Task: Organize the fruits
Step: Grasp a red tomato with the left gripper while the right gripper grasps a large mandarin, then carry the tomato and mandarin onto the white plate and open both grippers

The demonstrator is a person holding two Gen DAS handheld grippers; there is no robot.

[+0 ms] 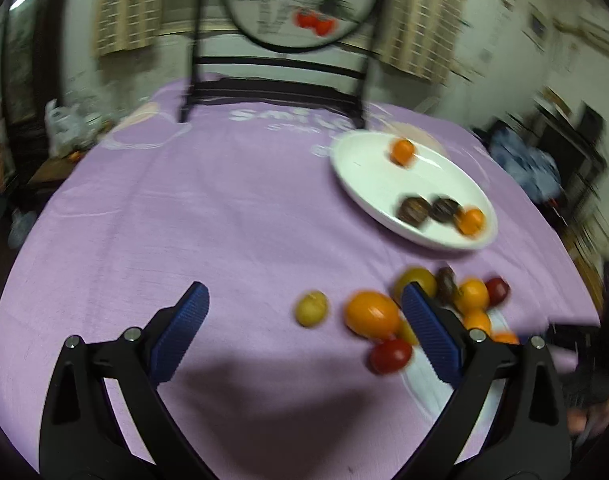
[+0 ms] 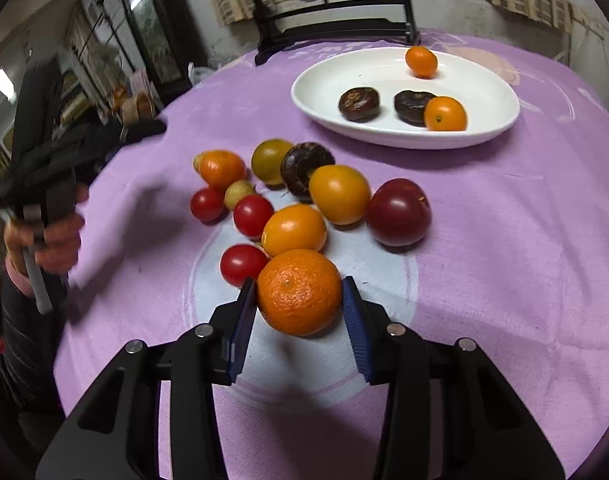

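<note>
Right wrist view: the right claw (image 2: pixel 299 312) brackets the round, dimpled orange mandarin (image 2: pixel 299 292), blue pads at its flanks, apparently touching. Beyond the mandarin, slightly right, sits the white oval plate (image 2: pixel 316 108). The left claw (image 1: pixel 304 340) hangs spread, empty.

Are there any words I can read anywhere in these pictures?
"smile" (blurred, last letters unsure): white letters on the purple tablecloth, by the chair.
Smaller white line beneath it: too blurred to read.
Marks on the round picture: too blurred to read.
</note>
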